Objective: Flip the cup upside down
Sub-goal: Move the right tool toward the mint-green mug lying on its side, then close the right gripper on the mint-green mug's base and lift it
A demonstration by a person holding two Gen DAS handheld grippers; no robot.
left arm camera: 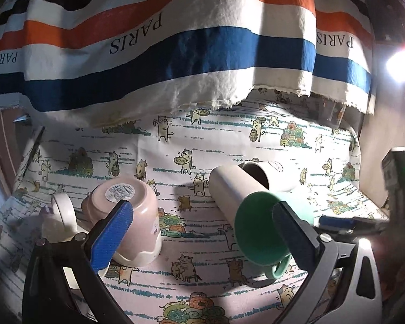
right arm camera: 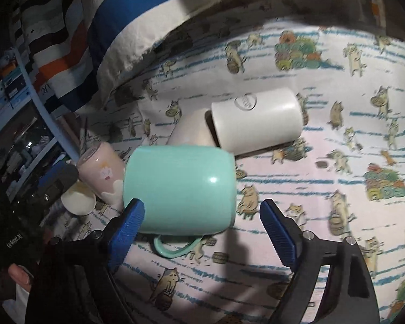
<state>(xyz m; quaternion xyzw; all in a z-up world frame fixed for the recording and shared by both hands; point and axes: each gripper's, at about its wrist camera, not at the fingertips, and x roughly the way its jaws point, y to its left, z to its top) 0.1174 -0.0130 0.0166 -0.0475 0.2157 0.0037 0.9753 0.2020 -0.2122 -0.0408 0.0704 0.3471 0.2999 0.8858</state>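
Left wrist view: the left gripper (left arm camera: 202, 224) is hanging spread apart, the green cup (left arm camera: 259, 229) lying sideways by its right finger. Right wrist view: the right gripper (right arm camera: 202, 216) is gaping, the cup (right arm camera: 179, 189) lying between its fingertips, unclamped.
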